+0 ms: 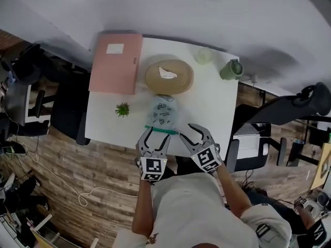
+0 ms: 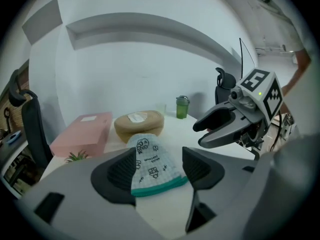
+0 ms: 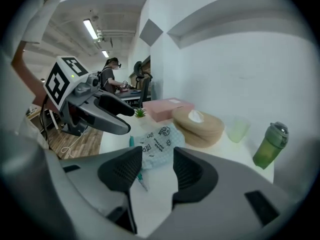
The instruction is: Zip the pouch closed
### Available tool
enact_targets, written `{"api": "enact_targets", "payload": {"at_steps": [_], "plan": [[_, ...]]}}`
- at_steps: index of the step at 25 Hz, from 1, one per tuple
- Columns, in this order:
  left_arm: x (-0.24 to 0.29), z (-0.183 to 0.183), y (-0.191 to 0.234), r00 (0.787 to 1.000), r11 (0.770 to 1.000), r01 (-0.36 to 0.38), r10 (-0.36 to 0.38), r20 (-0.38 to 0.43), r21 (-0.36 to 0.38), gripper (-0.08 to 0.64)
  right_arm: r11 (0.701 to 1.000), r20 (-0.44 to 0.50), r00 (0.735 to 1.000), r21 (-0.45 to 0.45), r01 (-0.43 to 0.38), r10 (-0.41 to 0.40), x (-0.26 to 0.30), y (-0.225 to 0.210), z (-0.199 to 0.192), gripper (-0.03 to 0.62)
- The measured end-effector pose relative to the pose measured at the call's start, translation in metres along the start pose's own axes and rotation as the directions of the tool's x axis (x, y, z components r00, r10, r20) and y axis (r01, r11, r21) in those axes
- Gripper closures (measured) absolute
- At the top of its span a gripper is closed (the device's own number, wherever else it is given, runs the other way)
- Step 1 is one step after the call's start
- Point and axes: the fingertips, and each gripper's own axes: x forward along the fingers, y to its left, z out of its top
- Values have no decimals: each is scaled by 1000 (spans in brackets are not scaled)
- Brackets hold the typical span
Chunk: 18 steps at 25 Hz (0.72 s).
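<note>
The pouch (image 1: 163, 112) is pale checked fabric with small doodles and a teal zipper edge, lying flat on the white table (image 1: 212, 107) with the zipper edge toward me. My left gripper (image 1: 153, 138) hovers at that edge's left part, jaws open, and the pouch (image 2: 150, 164) shows between its pads without being pressed. My right gripper (image 1: 195, 136) is open just right of the edge. Seen from the right gripper (image 3: 156, 171), the pouch (image 3: 159, 143) lies ahead of the jaws. Each gripper sees the other: the right gripper (image 2: 200, 135) and the left gripper (image 3: 129, 121).
Behind the pouch sits a round tan tissue holder (image 1: 169, 76). A pink box (image 1: 116, 62) lies at the back left, with a small green plant (image 1: 122, 109) in front of it. A clear cup (image 1: 204, 55) and a green bottle (image 1: 230, 70) stand at the back right. Office chairs flank the table.
</note>
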Motion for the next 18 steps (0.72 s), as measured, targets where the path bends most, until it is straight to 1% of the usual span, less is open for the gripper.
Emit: {"api": "enact_targets", "payload": {"at_steps": [3,6,12,18], "plan": [[6,-14,-13,999,1000,15,-16,-35,-8,287,998,-33,998,-32,-60,59,4,8,-14,408],[13,-27,-22,997,1000,25,-26,-67,-12,300,993,-55,993,-53,-108,105,9,14,-27,413],[26,-49,-36,992,998,45,-49,-113,-33,313,982,-111,982,-92,-165,154,19,18,-50,434],[37,-72,-54,983,995,77,-87,-161,-64,344,966,-161,965,-127,-226,205,29,26,-73,459]]}}
